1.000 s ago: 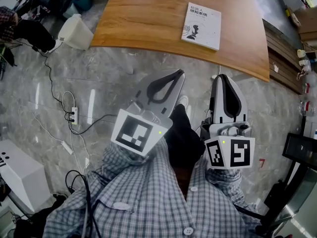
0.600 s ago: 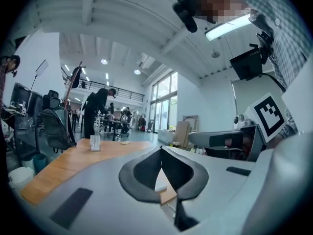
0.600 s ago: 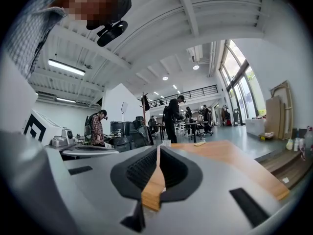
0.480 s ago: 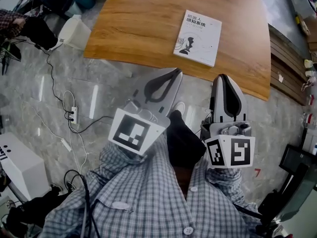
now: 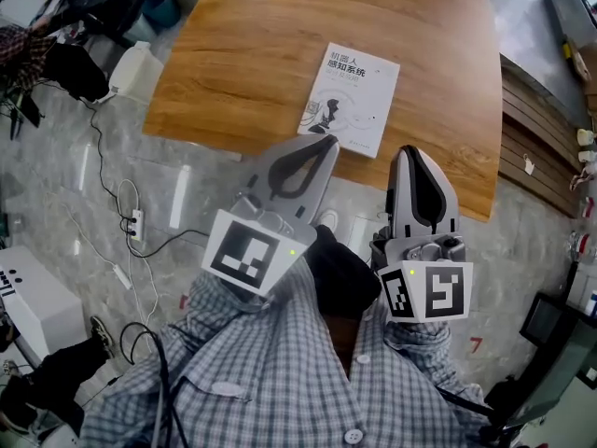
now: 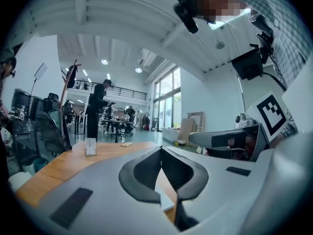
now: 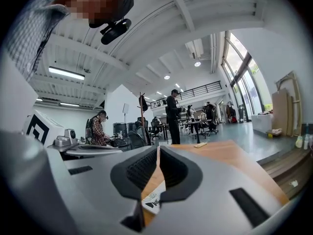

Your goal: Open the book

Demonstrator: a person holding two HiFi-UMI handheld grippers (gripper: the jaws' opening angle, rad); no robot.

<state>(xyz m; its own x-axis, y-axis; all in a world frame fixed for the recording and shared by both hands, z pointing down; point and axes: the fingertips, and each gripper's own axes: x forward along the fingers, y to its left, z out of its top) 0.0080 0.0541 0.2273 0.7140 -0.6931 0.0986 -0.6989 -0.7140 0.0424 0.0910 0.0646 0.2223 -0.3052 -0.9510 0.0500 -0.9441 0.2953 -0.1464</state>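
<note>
1. The white paperback book with a dark cover drawing (image 5: 350,110) is lying closed, cover up, on the brown wooden table (image 5: 233,63), close to its near edge.
2. The left gripper (image 5: 326,138) and the right gripper (image 5: 410,149) are both travelling empty, each with its jaws pressed together.
3. Compared with a second ago, the book and the table edge are sitting much nearer the tips: the person is closing in.
4. The left tip is perhaps overlapping the book's near edge, though the steep head view is not settling that.
5. The approach is nearly finishing, and I judge the cover is not yet being lifted.
</note>
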